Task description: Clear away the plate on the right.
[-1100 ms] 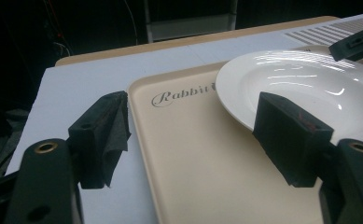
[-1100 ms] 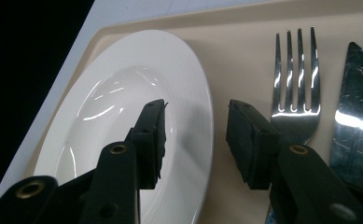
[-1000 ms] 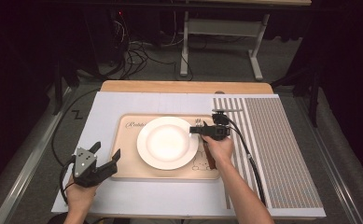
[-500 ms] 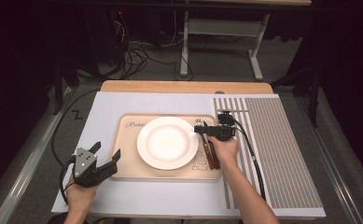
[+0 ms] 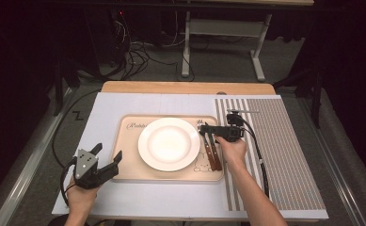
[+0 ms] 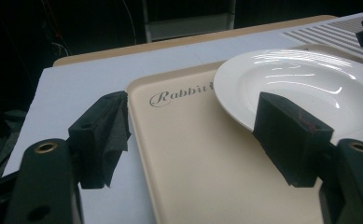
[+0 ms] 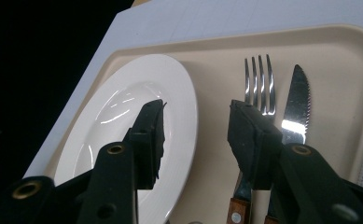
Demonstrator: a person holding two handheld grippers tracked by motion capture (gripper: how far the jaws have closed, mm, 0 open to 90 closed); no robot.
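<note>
**Two grippers, nothing held: cutlery set beside the plate**

Nearest you, your left gripper (image 5: 106, 162) sits at the tray's (image 5: 124, 155) near-left corner, fingers (image 6: 102, 135) spread wide with only bare tray between them. Farther in, your right gripper (image 5: 205, 130) hovers over the right side of the tray, fingers (image 7: 251, 140) partly apart and clamped on nothing. Below it, the fork (image 7: 258, 81) and knife (image 7: 296, 105) lie side by side on the tray, wooden handles toward you, tips away, just right of the white plate (image 5: 169, 143). The plate rests mid-tray. The tray lies on a white mat (image 5: 171, 101); a striped mat (image 5: 284, 155) covers the desk's right side.
</note>
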